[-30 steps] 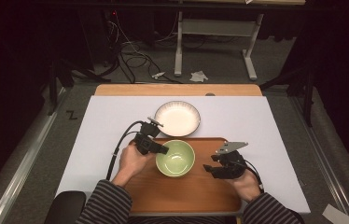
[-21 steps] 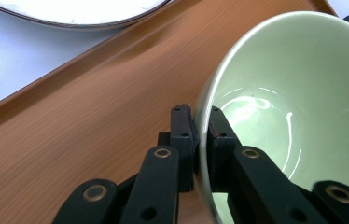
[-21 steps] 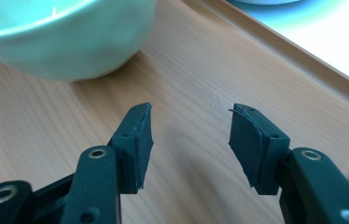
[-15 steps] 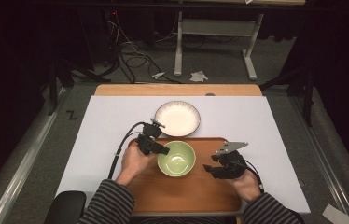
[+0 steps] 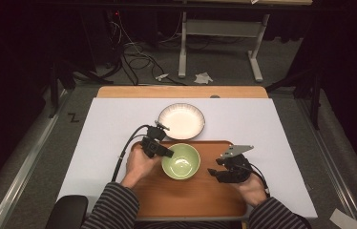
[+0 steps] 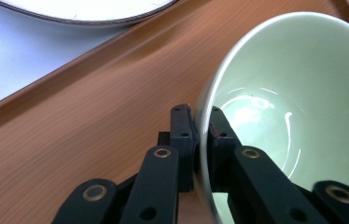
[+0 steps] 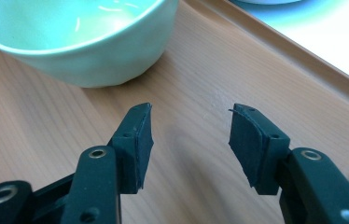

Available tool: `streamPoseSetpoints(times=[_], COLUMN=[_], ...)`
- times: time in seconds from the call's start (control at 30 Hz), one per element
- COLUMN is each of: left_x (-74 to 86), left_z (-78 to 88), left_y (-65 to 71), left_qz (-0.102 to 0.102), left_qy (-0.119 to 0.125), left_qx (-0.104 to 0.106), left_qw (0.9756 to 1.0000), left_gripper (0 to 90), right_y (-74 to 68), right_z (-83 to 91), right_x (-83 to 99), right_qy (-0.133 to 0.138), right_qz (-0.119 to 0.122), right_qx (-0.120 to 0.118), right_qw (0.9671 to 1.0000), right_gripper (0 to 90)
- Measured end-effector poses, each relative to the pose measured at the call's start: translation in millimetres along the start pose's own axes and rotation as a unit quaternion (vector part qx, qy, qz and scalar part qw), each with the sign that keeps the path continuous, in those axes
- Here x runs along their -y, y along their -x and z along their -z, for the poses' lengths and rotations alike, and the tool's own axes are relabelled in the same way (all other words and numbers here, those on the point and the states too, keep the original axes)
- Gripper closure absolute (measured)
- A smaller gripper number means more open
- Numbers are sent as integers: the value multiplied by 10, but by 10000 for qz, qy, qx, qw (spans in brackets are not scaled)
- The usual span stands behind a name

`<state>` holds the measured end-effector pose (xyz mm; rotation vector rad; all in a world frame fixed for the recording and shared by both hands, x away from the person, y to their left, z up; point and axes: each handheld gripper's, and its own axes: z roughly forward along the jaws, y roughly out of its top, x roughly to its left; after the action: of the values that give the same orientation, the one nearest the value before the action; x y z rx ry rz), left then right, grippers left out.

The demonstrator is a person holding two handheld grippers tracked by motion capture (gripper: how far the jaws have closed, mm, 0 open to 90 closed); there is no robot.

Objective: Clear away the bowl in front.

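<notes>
A pale green bowl (image 5: 181,161) sits on the wooden tray (image 5: 186,198) near its far edge. My left gripper (image 5: 166,153) is shut on the bowl's left rim. In the left gripper view one jaw lies outside the wall and the other inside the bowl (image 6: 303,93), with the left gripper (image 6: 202,123) clamped on the rim. My right gripper (image 5: 211,172) hovers over the tray to the right of the bowl, pointing toward it. In the right gripper view that right gripper (image 7: 190,125) stands open with bare tray wood between its jaws and the bowl (image 7: 77,39) ahead at the upper left.
A white plate with a dark rim (image 5: 181,121) lies on the white table cover (image 5: 105,129) just beyond the tray. The plate (image 6: 84,11) shows past the tray's raised edge in the left gripper view. A desk frame and cables stand on the floor behind the table.
</notes>
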<state>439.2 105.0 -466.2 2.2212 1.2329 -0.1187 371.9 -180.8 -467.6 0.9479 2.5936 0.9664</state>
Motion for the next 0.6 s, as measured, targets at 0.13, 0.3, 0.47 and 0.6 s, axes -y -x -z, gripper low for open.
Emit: streamPoseSetpoints(times=[0.13, 0.3, 0.47, 0.6], left_x=[1, 0, 0, -1], left_z=[-6, -4, -20, -29], left_y=[11, 7, 15, 15], left_qz=[-18, -9, -20, -8], left_qy=[19, 34, 25, 31], left_qx=[0, -33, -25, -20], left_qw=[10000, 10000, 10000, 10000], left_gripper=[843, 843, 838, 837], right_y=[-1, 0, 2, 2], right_z=[1, 1, 1, 3], right_x=[0, 0, 2, 2], right_qy=[10, 4, -20, -14], right_qz=[-22, 1, 14, 17], right_qx=[6, 1, 3, 2], right_qw=[10000, 10000, 10000, 10000], right_gripper=[506, 506, 506, 506])
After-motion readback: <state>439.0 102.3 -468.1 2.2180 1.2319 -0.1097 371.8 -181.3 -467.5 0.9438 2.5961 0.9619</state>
